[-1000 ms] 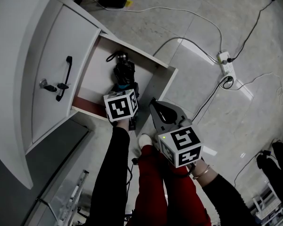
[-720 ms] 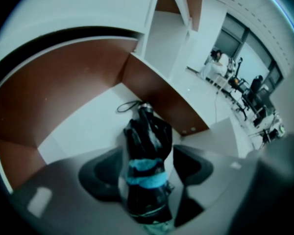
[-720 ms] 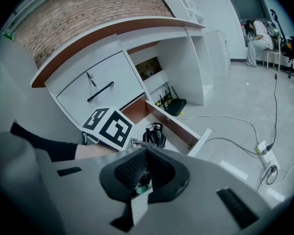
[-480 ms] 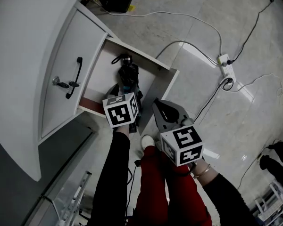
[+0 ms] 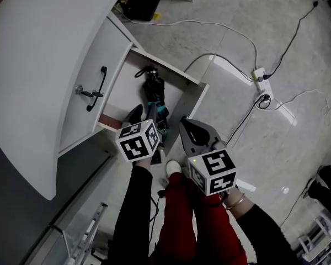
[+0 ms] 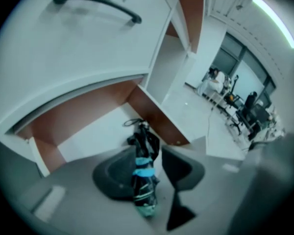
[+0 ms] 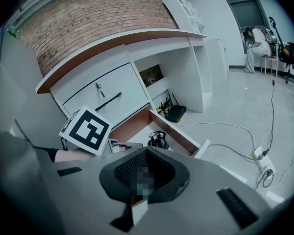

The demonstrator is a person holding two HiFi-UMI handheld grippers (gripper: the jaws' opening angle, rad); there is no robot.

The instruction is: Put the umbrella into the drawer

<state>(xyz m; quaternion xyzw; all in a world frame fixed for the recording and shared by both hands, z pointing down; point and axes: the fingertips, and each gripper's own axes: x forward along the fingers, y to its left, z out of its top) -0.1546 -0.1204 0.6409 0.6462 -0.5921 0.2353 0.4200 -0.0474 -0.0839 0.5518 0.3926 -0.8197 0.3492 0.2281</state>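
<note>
The folded black umbrella (image 5: 153, 93) with a teal band lies lengthwise on the floor of the open white drawer (image 5: 192, 95). My left gripper (image 5: 148, 116) hangs above the drawer's near end. In the left gripper view the umbrella (image 6: 143, 180) shows through the gap of the left gripper (image 6: 154, 161), lying below and apart from the pads. Those jaws have just been closing, with nothing pressed between them. My right gripper (image 5: 194, 132) hovers shut over the floor beside the drawer's right wall, and in its own view the right gripper (image 7: 146, 152) points toward the drawer (image 7: 179, 133).
Left of the drawer, a white cabinet door carries a black handle (image 5: 95, 88). A power strip (image 5: 262, 77) and cables trail over the grey floor on the right. A black box (image 5: 140, 1) sits at the top. The person's red-clad legs (image 5: 182, 214) stand below.
My left gripper has lifted off the umbrella and its jaws have narrowed. The umbrella stays in the drawer. The right gripper has risen slightly.
</note>
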